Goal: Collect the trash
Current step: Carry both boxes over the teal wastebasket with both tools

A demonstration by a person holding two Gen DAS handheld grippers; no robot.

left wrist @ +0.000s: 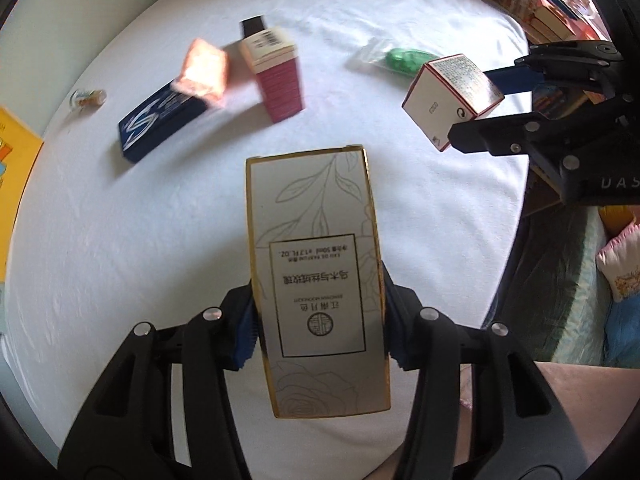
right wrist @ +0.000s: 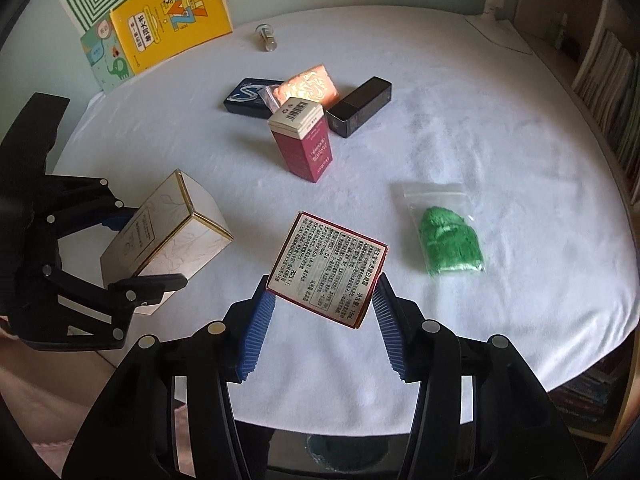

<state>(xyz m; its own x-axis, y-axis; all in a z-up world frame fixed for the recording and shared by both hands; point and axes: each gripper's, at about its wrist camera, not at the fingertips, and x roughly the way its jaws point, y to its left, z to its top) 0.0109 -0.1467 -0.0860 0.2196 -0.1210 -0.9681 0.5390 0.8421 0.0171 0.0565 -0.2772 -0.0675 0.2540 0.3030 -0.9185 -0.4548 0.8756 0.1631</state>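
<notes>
Round table under a white cloth (right wrist: pixel 500 128) spreads below both your tools.

Your left tool (left wrist: pixel 318 320) is clenched on a tall white cardboard box with gold edging and leaf line-art (left wrist: pixel 316 272); blue ribbed pads press both its long sides, and the box sticks out ahead of the fingers, clear of the cloth.

Your right tool (right wrist: pixel 324 320) grips a small white cardboard box with red edges and a printed text panel (right wrist: pixel 328 268), held tilted between the blue pads, off the cloth.

The right wrist view shows your left tool off to the left of the right tool, with the two boxes near each other but apart.

Ahead of both tools on the cloth: a dark blue flat box with a silver logo (right wrist: pixel 246 96), a black oblong box (right wrist: pixel 360 106), an upright dark red carton with a cream barcode lid (right wrist: pixel 306 140), and an orange foil pouch (right wrist: pixel 308 86) lying across the blue box.

Right of the right tool: clear zip bag of green stuff (right wrist: pixel 446 232).

Far ahead: small clear vial (right wrist: pixel 266 36), lying flat.
</notes>
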